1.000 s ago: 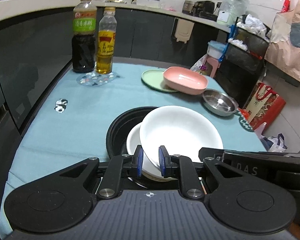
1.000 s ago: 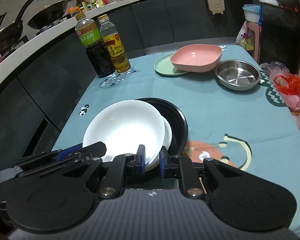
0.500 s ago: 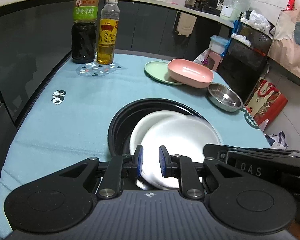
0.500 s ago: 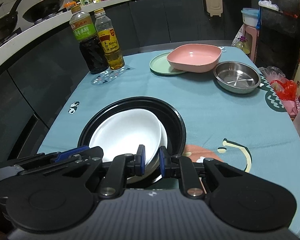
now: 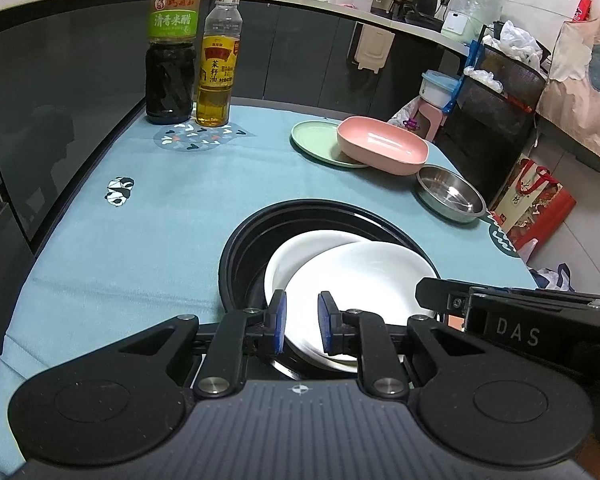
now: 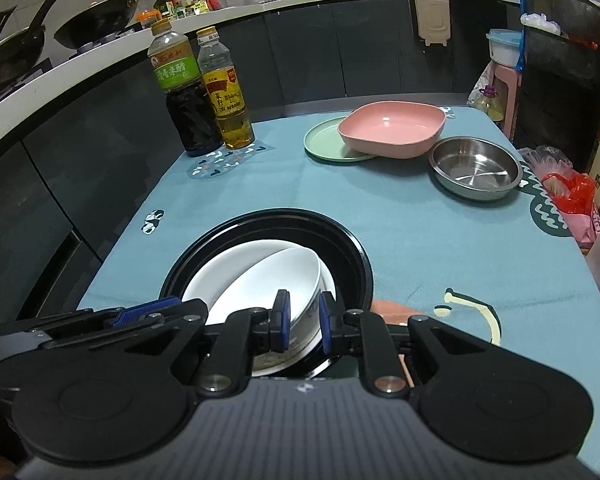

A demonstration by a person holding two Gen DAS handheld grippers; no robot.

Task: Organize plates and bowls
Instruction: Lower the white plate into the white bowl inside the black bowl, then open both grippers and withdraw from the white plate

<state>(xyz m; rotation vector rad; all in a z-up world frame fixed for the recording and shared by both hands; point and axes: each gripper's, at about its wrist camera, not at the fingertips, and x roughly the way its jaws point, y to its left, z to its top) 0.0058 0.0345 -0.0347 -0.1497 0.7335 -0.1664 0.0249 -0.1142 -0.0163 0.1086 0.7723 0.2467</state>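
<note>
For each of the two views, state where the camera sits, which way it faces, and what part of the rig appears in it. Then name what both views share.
Left wrist: on the left gripper, angled down across the table; its fingers grip the white bowl; the right gripper enters from the right.
Right wrist: on the right gripper, angled down likewise, gripping the bowl's rim; the left gripper enters from the left.
Shared: black tray, bottles, pink dish, steel bowl.

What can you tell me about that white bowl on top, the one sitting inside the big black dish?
The white bowl is plain, round, glossy and looks ceramic, and it is empty. It lies tilted inside the black dish, leaning on a white plate beneath it rather than sitting flat. The left gripper and right gripper both have their jaws nearly shut on its near rim. A faint bluish pattern shows on its outer wall by the right jaws.
</note>
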